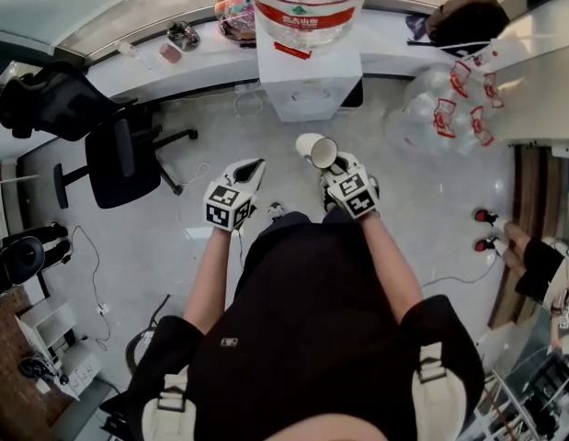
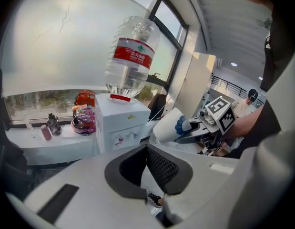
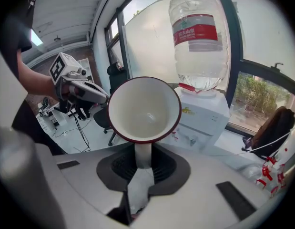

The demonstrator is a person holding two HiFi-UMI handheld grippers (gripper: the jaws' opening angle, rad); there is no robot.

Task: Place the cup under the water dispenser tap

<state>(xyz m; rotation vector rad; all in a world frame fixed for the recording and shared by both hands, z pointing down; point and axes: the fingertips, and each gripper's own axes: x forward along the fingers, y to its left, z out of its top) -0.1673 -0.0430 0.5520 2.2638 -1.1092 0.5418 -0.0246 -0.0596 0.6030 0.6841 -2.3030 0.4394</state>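
Observation:
A white cup [image 1: 318, 150] with a dark red rim lies on its side in the air, its handle pinched in my right gripper [image 1: 330, 171], which is shut on it. In the right gripper view the cup's mouth [image 3: 143, 109] faces the camera above the jaws [image 3: 143, 165]. The white water dispenser [image 1: 307, 85] with an upturned bottle [image 1: 307, 3] stands ahead against the counter; its taps [image 3: 185, 140] show beyond the cup. My left gripper [image 1: 252, 168] hangs beside the right one, shut and empty [image 2: 147, 159]; from it I see the cup [image 2: 168, 125] to the right.
A black office chair [image 1: 119, 159] stands on the floor to the left. Several empty water bottles [image 1: 440, 108] lie right of the dispenser. The counter [image 1: 201, 49] carries small bottles and a bag of snacks [image 2: 83, 116]. Cables trail over the floor at left.

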